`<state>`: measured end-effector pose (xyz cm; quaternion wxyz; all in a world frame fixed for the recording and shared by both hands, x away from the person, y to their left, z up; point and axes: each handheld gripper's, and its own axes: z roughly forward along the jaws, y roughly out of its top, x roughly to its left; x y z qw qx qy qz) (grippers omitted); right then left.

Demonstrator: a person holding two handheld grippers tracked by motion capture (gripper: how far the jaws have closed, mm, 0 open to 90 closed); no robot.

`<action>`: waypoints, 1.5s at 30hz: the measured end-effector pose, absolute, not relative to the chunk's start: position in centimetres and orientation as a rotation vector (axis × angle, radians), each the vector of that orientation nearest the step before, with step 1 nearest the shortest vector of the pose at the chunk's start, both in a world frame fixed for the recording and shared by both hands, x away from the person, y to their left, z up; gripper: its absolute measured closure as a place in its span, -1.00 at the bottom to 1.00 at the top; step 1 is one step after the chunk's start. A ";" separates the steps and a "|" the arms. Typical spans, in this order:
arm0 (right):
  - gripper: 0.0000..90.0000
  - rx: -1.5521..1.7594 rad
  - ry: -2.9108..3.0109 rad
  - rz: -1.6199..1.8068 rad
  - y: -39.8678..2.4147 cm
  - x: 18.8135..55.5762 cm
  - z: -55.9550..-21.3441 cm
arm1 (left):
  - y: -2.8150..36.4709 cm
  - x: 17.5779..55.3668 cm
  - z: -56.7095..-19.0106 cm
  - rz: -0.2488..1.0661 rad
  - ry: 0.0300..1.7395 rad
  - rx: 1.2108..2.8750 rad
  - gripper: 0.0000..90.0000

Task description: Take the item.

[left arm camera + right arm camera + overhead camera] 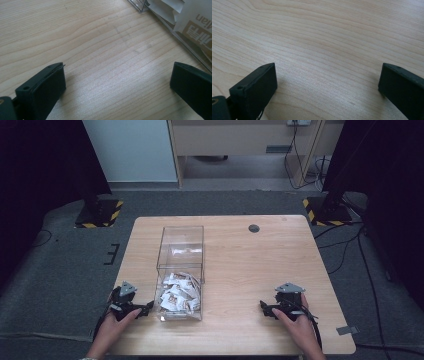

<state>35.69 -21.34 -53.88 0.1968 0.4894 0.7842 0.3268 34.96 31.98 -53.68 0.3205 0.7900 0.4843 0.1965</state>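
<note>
Counter [240,270] carries a clear box [181,251], rigid but slick-walled, w/ paper sachets [179,293] heaped at its near end: light, crinkly, best pinched by an edge. Left tool [145,308] (beside box) and right tool [263,308] both gape, nothing held.

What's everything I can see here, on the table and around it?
Table: one, light wood, centre of the room, on grey carpet.
Clear box: one, see-through plastic, on the table's left half, open at the top.
Packets: a pile, too many to count, white with brown print, in the near end of the clear box.
Round cap: one, dark grey, set in the table near its far edge.
Stand bases: two, black with yellow stripes, on the floor past the table's far corners.
Cabinet: one, beige, by the far wall.
Left claw: black, open, just left of the box.
Right claw: black, open, over bare wood at the right.
</note>
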 end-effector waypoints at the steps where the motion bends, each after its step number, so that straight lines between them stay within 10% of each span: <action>1: -0.95 1.370 2.196 0.915 -21.3 35.7 -53.9 | 32.0 35.0 -53.7 0.516 1.273 2.076 -1.00; 45: -0.41 1.185 2.297 1.025 -16.2 37.1 -45.2 | 32.0 35.0 -53.7 0.516 1.272 2.076 -1.00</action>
